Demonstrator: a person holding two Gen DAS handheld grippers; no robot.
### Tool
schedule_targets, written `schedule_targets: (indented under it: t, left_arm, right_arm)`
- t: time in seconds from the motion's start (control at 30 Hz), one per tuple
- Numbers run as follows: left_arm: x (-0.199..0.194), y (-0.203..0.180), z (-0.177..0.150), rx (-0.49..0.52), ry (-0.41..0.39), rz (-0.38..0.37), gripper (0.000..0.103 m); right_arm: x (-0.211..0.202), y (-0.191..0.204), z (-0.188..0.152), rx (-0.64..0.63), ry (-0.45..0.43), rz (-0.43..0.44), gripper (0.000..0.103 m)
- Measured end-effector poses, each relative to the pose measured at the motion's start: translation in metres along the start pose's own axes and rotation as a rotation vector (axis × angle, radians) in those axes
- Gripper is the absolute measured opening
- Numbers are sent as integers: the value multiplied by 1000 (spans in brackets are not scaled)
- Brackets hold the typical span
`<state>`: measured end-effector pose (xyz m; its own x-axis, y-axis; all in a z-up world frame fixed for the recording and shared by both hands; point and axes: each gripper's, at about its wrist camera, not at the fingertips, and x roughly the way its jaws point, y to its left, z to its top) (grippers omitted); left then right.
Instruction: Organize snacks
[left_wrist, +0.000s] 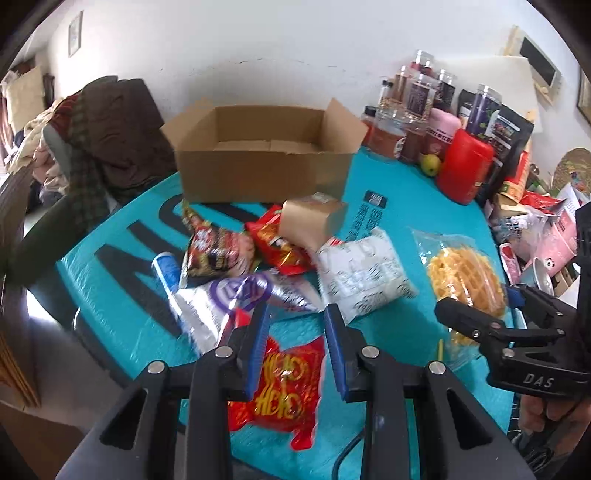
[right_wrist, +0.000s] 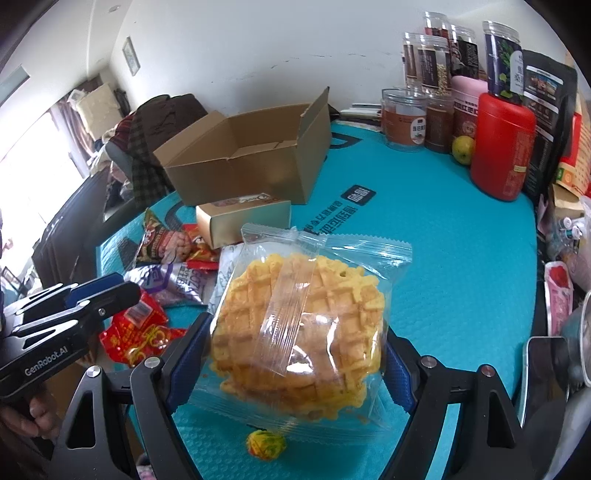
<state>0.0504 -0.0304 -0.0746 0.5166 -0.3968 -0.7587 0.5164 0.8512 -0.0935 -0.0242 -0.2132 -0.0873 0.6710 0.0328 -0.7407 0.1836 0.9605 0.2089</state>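
Left of the cardboard box, a heap of clothes is seen past the desk edge. In front of the box, snack packets are piled. The left claw is nearly closed over the red packet, with nothing gripped. To the right, the right claw is clamped on the bagged waffle cake. Beyond it, bare blue mat is left open up to the red canister.

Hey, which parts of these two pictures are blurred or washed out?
Left wrist view: motion smear on the silver-purple packet and small brown box. Right wrist view: window blown out white, glare on the waffle's clear bag; both edges bend.
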Motion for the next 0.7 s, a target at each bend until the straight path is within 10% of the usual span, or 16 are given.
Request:
schedule_targets:
  t: [0.4, 0.53, 0.7]
  left_arm:
    - [3, 28, -20, -81, 73, 76, 31]
    - [0, 31, -22, -83, 78, 87, 76]
    - [6, 33, -24, -97, 109, 63, 83]
  right_arm:
    - [2, 11, -9, -23, 19, 16, 83]
    - [1, 13, -10, -25, 22, 19, 83]
    - [0, 13, -11, -25, 23, 17, 83]
